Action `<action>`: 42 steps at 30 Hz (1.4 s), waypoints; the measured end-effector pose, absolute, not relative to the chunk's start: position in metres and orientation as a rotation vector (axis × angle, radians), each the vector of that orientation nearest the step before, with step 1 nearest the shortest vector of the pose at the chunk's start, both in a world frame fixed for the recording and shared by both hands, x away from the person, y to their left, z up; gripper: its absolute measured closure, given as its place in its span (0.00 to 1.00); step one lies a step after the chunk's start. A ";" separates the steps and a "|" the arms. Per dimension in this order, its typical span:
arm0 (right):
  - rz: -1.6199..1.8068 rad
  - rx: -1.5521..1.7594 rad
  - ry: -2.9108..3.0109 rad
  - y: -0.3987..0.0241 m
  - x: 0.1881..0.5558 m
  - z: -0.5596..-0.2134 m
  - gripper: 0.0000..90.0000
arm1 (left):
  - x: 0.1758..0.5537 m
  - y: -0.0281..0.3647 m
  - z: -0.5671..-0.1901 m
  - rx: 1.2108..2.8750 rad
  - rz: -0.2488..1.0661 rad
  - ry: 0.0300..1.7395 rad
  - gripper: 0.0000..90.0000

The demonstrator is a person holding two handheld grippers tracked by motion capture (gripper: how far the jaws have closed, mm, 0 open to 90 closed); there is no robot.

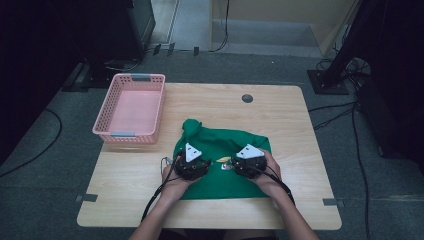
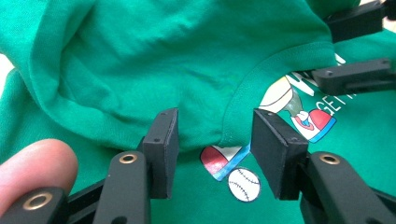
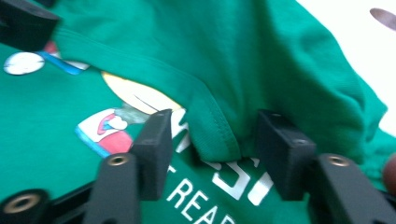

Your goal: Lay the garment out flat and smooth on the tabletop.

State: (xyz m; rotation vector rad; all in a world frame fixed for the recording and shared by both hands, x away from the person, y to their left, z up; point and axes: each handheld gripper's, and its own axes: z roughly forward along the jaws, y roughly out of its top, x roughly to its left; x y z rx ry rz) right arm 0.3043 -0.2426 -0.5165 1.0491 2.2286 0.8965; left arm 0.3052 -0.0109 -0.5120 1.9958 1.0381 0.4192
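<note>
At the far left of the wooden worktop [image 1: 300, 115] stands a pink basket [image 1: 131, 106], its near rim just beside a green T-shirt [image 1: 220, 142] that lies crumpled across the middle of the worktop, close to the person's edge. A fold of the shirt is turned over its printed front, and the hem of that fold runs between the two hands. The left gripper [image 1: 191, 167] rests on the shirt's left part; in the left gripper view its jaws stand partly spread, with the folded hem [image 2: 229, 119] lying in the gap between them, the pads not pressing on the cloth. A small baseball print [image 2: 243, 184] shows just below that hem. To the right, the right gripper [image 1: 248, 164] sits on the shirt near the left one, a strip of yellow print showing between them. In the right gripper view its jaws are likewise partly spread, a bunched corner of the hem [image 3: 219, 135] sitting between them over white lettering [image 3: 224, 186], with no pad clamping it.
</note>
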 end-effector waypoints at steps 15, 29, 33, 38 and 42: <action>1.205 1.258 2.130 -0.251 0.306 -0.478 0.90 | 0.299 -0.018 -0.511 1.998 0.452 0.989 0.54; 1.449 1.319 2.021 -0.242 0.304 -0.430 0.90 | 0.283 -0.037 -0.507 2.024 0.666 0.881 0.36; 1.470 1.314 2.034 -0.234 0.301 -0.428 0.90 | 0.284 -0.043 -0.508 2.018 0.706 0.914 0.33; 1.475 1.301 2.039 -0.234 0.297 -0.425 0.90 | 0.288 -0.042 -0.507 1.994 0.757 0.976 0.38; 1.467 1.304 2.060 -0.241 0.297 -0.428 0.90 | 0.291 -0.031 -0.501 1.961 0.741 0.983 0.63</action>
